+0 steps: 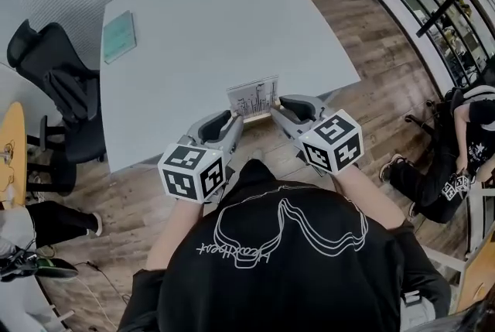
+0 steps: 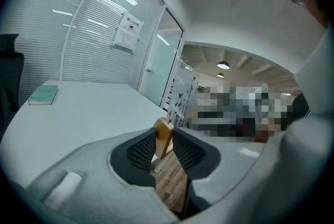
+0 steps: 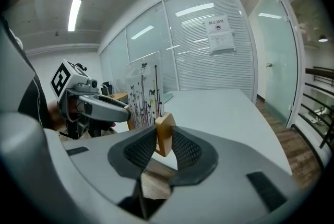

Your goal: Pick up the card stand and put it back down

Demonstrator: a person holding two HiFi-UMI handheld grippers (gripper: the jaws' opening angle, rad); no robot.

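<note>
Card stand (image 1: 254, 100) is hanging between us over the near edge of the white table (image 1: 193, 29). We are gripping it by both ends of its base, the left gripper (image 1: 231, 121) clenching one end between black ribbed pads and the right gripper (image 1: 281, 107) clenching the other. Its pale wooden base is carrying an upright clear card printed with black butterflies and tall stems. Lines of print on the card are proving too small to read, as is a notice (image 3: 219, 34) on the glass wall.
</note>
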